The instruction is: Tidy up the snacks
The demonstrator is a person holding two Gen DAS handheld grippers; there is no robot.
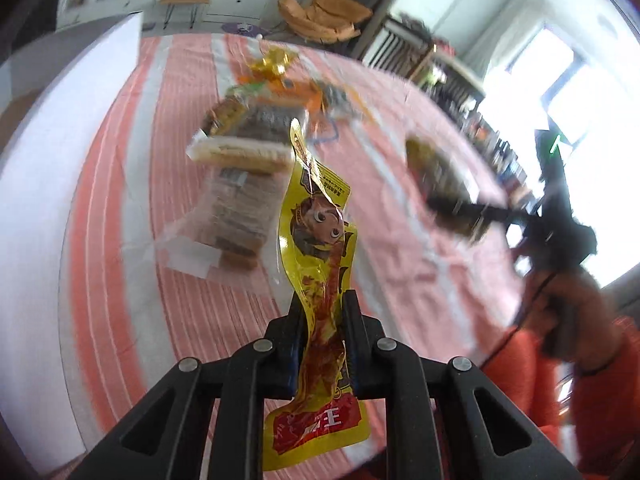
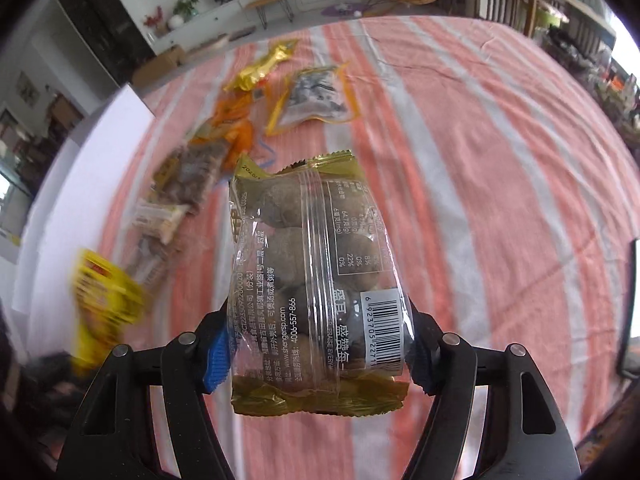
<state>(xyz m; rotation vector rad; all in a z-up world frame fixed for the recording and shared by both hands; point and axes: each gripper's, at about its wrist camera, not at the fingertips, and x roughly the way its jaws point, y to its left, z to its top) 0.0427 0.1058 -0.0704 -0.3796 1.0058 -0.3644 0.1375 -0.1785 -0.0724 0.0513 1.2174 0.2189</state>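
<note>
Snacks sit in both grips: the left hand-held gripper (image 1: 322, 320) is clamped on a long, crinkled yellow foil packet with a cartoon face (image 1: 320, 240), held above the tabletop (image 1: 180, 300), which wears a salmon-and-white striped cloth. The right hand-held gripper (image 2: 316, 344) is clamped on a clear plastic bag of round brown balls with gold crimped ends (image 2: 308, 276). Toward 11 o'clock a blurred pile of loose wrappers (image 2: 192, 176) lies near the cloth's edge; a yellow-rimmed pouch (image 2: 316, 96) lies at 12. Striped cloth toward 2 o'clock lies bare.
</note>
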